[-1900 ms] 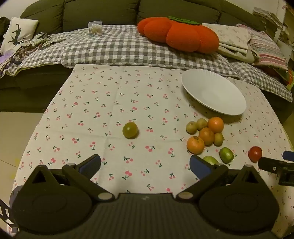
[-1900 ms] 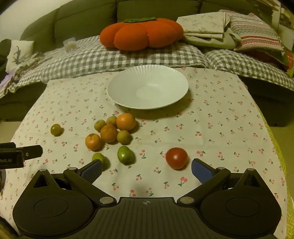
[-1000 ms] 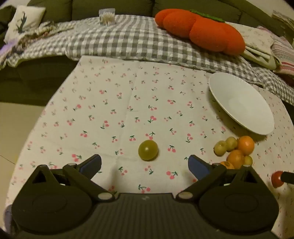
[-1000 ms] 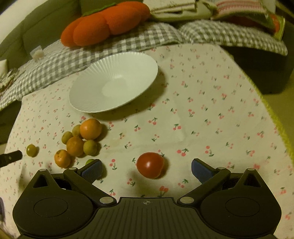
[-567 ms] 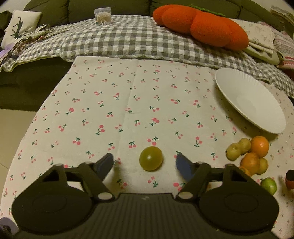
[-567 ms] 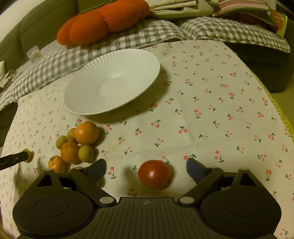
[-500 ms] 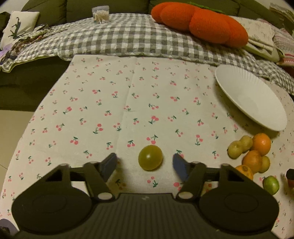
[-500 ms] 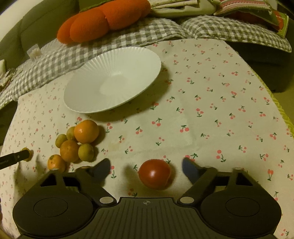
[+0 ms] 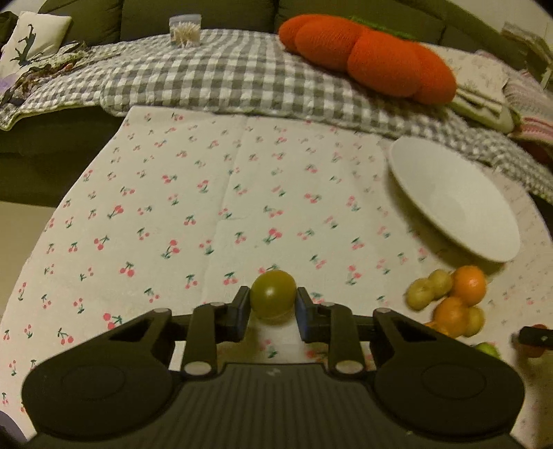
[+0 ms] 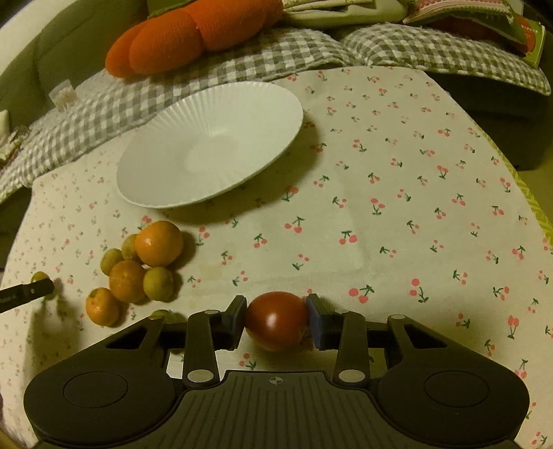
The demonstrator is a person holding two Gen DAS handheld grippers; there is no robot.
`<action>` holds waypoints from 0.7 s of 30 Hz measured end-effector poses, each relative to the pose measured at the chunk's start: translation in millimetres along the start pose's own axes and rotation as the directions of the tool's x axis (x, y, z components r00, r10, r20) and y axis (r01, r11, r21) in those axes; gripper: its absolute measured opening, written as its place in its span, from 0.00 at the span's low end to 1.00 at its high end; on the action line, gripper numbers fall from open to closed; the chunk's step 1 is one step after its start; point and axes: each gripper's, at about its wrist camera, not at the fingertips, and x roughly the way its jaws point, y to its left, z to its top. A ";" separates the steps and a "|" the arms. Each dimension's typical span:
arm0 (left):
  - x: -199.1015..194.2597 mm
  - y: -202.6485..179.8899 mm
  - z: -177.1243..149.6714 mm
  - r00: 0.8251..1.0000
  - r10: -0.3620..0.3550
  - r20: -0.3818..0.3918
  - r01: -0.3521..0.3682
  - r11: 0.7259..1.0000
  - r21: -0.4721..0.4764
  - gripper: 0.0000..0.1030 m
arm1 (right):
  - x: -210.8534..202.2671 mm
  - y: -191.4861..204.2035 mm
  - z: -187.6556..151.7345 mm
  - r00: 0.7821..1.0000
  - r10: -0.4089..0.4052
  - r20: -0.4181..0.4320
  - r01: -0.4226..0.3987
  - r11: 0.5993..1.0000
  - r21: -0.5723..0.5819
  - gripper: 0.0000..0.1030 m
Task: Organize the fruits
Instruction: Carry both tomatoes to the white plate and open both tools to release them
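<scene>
Nearest you, both grips are made. Your left gripper (image 9: 273,307) has just been closing, and its pads now press either side of the green fruit (image 9: 273,298), which sits square between the fingertips, low over the cherry-print cloth (image 9: 207,214). Whether it has left the cloth yet, can't tell.

Your right gripper (image 10: 276,319) has likewise just been closing and is clamped on the red tomato (image 10: 276,319), pads flat on both flanks, fruit centred, at or just above the cloth.

Next out, to the tomato's left: the loose cluster (image 10: 138,266) of oranges and small yellow-green fruit, touching one another, untouched by either tool. A green one (image 10: 162,315) peeks out just beside the right gripper's left finger.

Farther back: the white plate (image 10: 166,193), nothing in it. It lies beyond the cluster, well apart from both grippers.

Farthest: the checked blanket (image 10: 276,51) and orange pumpkin cushion (image 10: 186,31) on the sofa.

Progress, as a judgement: barely begun. Two fruits in hand, none delivered; the plate looks the likely destination. After these two, the whole cluster remains.
</scene>
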 end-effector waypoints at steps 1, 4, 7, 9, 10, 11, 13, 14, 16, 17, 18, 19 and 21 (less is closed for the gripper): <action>-2.9 -1.0 1.4 1.000 -0.013 0.005 0.013 1.000 -0.002 0.25 | -1.6 -0.4 1.6 1.000 0.006 0.004 -0.006 1.000 0.005 0.35; -8.8 -3.4 5.3 0.998 -0.058 0.007 0.058 0.998 -0.022 0.25 | -5.6 -2.0 6.3 1.000 0.024 0.015 -0.025 0.999 0.026 0.35; -13.7 -6.9 8.6 0.996 -0.092 0.007 0.093 0.995 -0.038 0.25 | -9.1 -3.8 11.3 0.999 0.040 0.023 -0.041 0.998 0.043 0.35; -16.4 -11.6 9.4 0.993 -0.119 0.005 0.119 0.992 -0.039 0.25 | -12.0 -4.3 15.6 0.998 0.052 0.030 -0.053 0.997 0.049 0.35; -18.0 -15.3 9.9 0.991 -0.137 0.003 0.137 0.990 -0.039 0.25 | -13.8 -4.1 18.3 0.998 0.057 0.035 -0.058 0.997 0.050 0.35; -20.1 -20.4 10.8 0.988 -0.157 0.003 0.157 0.987 -0.032 0.25 | -15.5 -3.5 21.0 0.997 0.061 0.040 -0.063 0.997 0.050 0.35; -25.4 -30.9 13.4 0.982 -0.189 0.005 0.189 0.982 -0.009 0.25 | -19.2 -2.2 28.4 0.996 0.071 0.052 -0.074 0.996 0.050 0.35; -27.3 -36.1 15.4 0.980 -0.199 0.006 0.199 0.980 0.009 0.25 | -21.0 -1.1 32.3 0.995 0.076 0.059 -0.079 0.996 0.049 0.35; -31.3 -48.4 22.2 0.975 -0.222 0.014 0.221 0.974 0.042 0.25 | -23.6 2.5 40.1 0.994 0.088 0.070 -0.091 0.995 0.042 0.35; -32.2 -53.7 23.8 0.973 -0.229 0.015 0.228 0.972 0.058 0.25 | -24.0 4.3 43.9 0.993 0.094 0.073 -0.097 0.994 0.039 0.35; -32.8 -59.6 27.7 0.971 -0.237 0.017 0.235 0.969 0.076 0.25 | -23.9 6.3 48.0 0.992 0.099 0.076 -0.102 0.994 0.036 0.35; -32.2 -67.6 32.2 0.970 -0.242 0.020 0.239 0.966 0.103 0.25 | -23.1 8.2 51.9 0.992 0.101 0.079 -0.104 0.994 0.031 0.35; -27.8 -80.0 38.5 0.969 -0.245 0.025 0.238 0.960 0.149 0.25 | -19.7 11.9 61.0 0.991 0.107 0.085 -0.109 0.994 0.018 0.35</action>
